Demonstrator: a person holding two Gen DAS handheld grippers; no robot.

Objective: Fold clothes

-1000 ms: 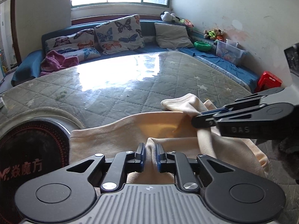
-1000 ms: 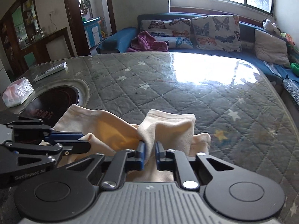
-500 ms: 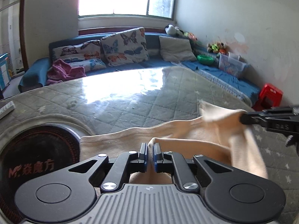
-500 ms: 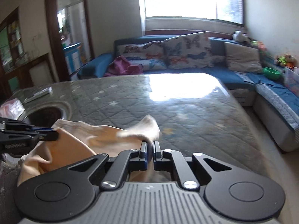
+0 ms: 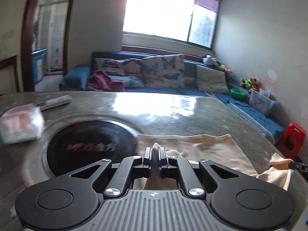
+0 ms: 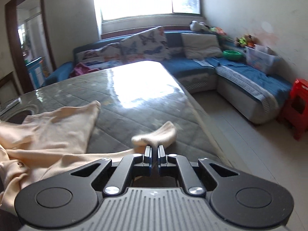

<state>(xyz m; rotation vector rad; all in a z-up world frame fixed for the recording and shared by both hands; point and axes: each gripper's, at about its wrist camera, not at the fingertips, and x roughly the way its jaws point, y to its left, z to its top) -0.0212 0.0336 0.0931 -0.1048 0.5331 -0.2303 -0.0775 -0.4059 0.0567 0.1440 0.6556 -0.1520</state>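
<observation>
On the bench [image 5: 192, 113], we see both tools, left tool [image 5: 155, 154] and right tool [image 6: 153, 151], still clenched on the cream garment [image 5: 202, 148], now pulled apart toward 3 and 9 o'clock.

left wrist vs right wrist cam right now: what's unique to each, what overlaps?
Left wrist only: tissue pack, remote, the full dark round inset, left gripper pinching cloth.
Right wrist only: floor past the table edge, right gripper pinching a cloth end.
Both: cream garment, quilted table, blue sofa, red stool.
</observation>
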